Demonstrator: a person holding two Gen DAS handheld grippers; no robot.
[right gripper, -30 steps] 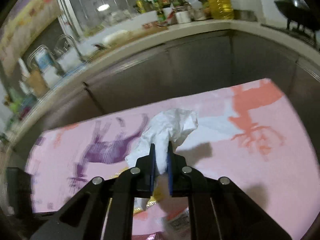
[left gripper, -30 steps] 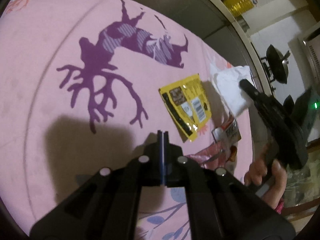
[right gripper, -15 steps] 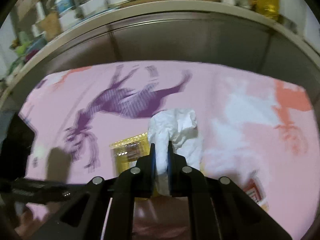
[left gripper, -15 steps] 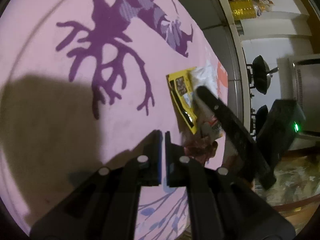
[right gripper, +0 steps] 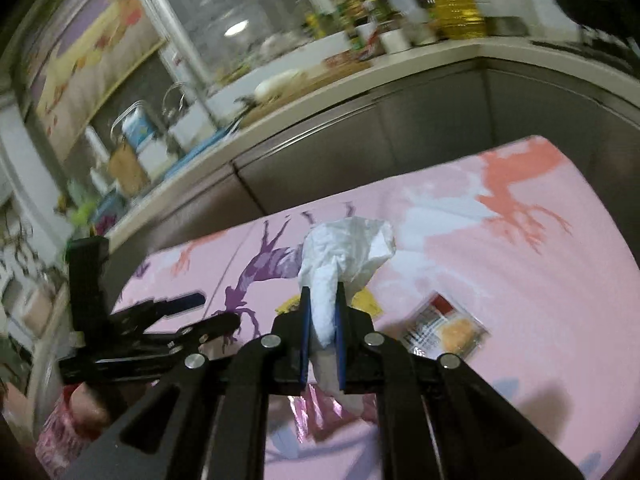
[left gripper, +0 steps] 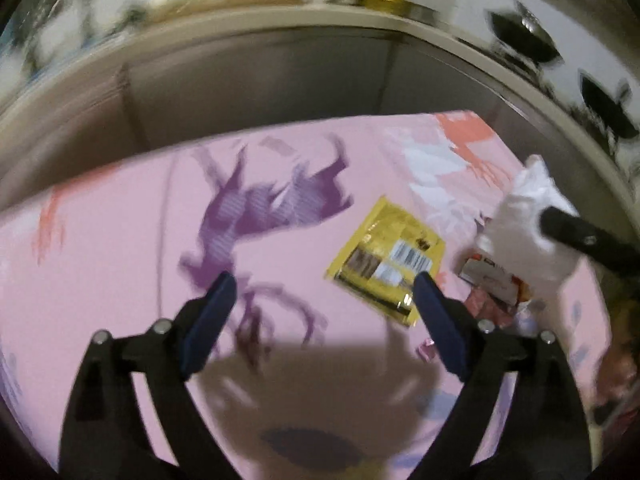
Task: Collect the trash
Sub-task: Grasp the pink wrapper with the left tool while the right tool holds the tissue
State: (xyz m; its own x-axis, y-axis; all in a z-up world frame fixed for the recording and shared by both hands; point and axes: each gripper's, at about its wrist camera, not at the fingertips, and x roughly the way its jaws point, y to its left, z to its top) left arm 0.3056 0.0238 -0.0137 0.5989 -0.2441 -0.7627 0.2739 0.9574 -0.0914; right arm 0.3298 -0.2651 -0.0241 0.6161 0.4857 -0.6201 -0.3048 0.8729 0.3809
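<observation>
My right gripper is shut on a crumpled white tissue and holds it above the pink tablecloth; the tissue also shows at the right of the left wrist view. My left gripper is open wide and empty, low over the cloth; it shows at the left of the right wrist view. A yellow snack wrapper lies flat just ahead of its right finger. A white and orange wrapper and a pink foil wrapper lie to the right.
The pink tablecloth has purple and orange deer prints. Grey cabinets stand behind the table, with a cluttered counter above them. Pans hang at the far right.
My left gripper has opened from shut and swung up to face the cabinets. My right gripper has kept its hold on the tissue and lifted it.
</observation>
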